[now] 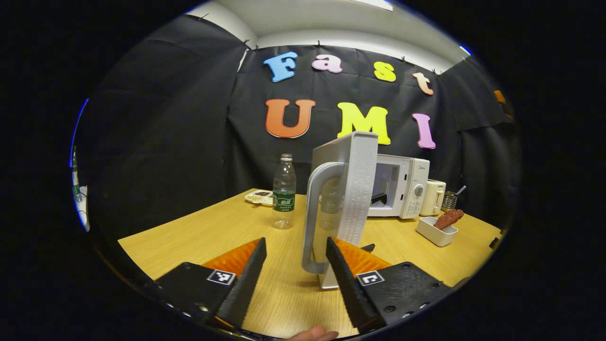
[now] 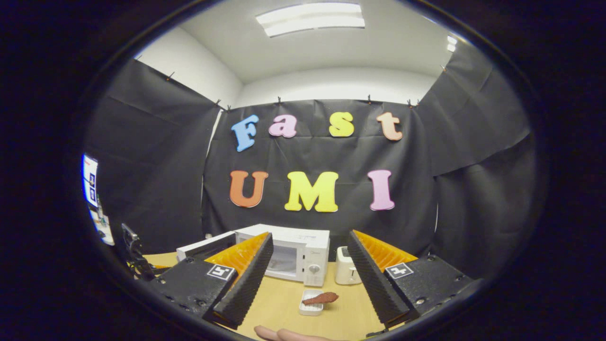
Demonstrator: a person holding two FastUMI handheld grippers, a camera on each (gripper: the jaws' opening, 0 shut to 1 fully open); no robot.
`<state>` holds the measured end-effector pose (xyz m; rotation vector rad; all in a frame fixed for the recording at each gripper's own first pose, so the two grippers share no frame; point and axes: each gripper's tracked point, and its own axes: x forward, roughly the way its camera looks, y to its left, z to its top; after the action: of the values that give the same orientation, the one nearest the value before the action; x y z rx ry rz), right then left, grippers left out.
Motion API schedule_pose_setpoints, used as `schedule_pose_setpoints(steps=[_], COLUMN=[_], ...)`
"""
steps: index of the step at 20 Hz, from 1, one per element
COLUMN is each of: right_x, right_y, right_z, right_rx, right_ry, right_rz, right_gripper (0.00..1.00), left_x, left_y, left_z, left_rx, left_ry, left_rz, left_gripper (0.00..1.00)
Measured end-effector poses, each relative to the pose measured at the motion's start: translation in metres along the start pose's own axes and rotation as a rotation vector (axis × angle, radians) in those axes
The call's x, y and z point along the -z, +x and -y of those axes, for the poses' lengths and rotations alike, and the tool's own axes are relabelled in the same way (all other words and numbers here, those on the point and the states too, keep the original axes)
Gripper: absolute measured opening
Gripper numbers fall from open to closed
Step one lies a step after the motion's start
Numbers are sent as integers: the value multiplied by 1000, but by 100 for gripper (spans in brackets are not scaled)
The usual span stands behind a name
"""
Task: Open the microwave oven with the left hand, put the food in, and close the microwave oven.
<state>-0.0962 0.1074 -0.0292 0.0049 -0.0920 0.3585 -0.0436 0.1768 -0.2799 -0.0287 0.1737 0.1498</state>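
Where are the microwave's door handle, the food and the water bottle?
door handle (image 1: 313, 213): left gripper view, on its upright bar.
food (image 2: 321, 298): right gripper view, on its brown middle.
water bottle (image 1: 284, 192): left gripper view, on its body.

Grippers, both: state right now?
Left gripper: open, fingers either side of the microwave door handle, not pressing it.
Right gripper: open, holding nothing, facing the food in its dish.

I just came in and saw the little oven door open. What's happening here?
A person is using two grippers to put food in the microwave. Its door is swung wide open, and the left gripper sits open around the door handle, not squeezing it. The food lies across a small white dish on the table. The right gripper is open, holding nothing.
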Motion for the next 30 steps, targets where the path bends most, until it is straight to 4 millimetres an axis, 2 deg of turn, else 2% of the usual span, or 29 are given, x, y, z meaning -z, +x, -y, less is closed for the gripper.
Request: schedule_pose_setpoints(steps=[1, 3, 6, 7, 8, 9, 11, 12, 14, 15, 18, 19, 20, 21, 22, 23, 24, 26, 27, 29, 30], right_x=[1, 1, 3, 5, 6, 9, 16, 20, 28, 30, 41, 47, 54, 63, 71, 80, 90, 107, 117, 136, 144], right_y=[0, -1, 0, 1, 3, 4, 7, 8, 12, 15, 26, 30, 35, 40, 46, 54, 62, 77, 86, 100, 106], right_z=[-4, -9, -9, -8, -6, -4, 3, 7, 20, 27, 48, 56, 63, 69, 75, 81, 88, 98, 103, 106, 104], right_rx=[-8, -16, -9, -6, -2, 4, 14, 18, 39, 51, 86, 96, 102, 105, 105, 104, 104, 91, 87, 54, 19], right_ry=[-2, -4, -8, -9, -13, -17, -24, -25, -17, -14, -12, -10, -7, -4, 2, 9, 18, 37, 45, 66, 78], right_rz=[-3, -9, -20, -25, -29, -35, -52, -68, -95, -101, -125, -140, -156, -178, -200, -224, -251, -299, -322, -382, -404], right_gripper=[100, 100, 100, 90, 90, 100, 100, 90, 90, 100, 100, 100, 90, 100, 100, 91, 100, 100, 91, 91, 100], left_x=[-1, -9, -22, -25, -28, -34, -43, -47, -59, -64, -79, -85, -92, -99, -105, -113, -122, -143, -152, -174, -188], left_y=[0, -5, -8, -8, -9, -9, -10, -13, -16, -17, -19, -21, -22, -23, -24, -25, -26, -26, -25, -23, -22], left_z=[-9, -19, -14, -14, -14, -13, -8, -2, 9, 11, 15, 23, 31, 40, 45, 49, 57, 67, 74, 90, 96], left_rx=[-22, -49, -32, -36, -43, -52, -65, -58, -49, -52, -83, -71, -55, -37, -29, -21, -13, -1, 5, 28, 33], left_ry=[-3, 4, -12, -8, -2, 5, 13, 10, -1, -10, -54, -68, -71, -65, -54, -41, -27, -6, 1, 11, 18], left_rz=[-6, 6, 17, 19, 20, 25, 23, 17, 15, 10, -5, -9, -4, 4, 8, 16, 28, 52, 62, 82, 103], left_gripper=[92, 92, 92, 92, 92, 92, 92, 92, 92, 92, 92, 92, 92, 92, 92, 92, 92, 92, 92, 92, 92])
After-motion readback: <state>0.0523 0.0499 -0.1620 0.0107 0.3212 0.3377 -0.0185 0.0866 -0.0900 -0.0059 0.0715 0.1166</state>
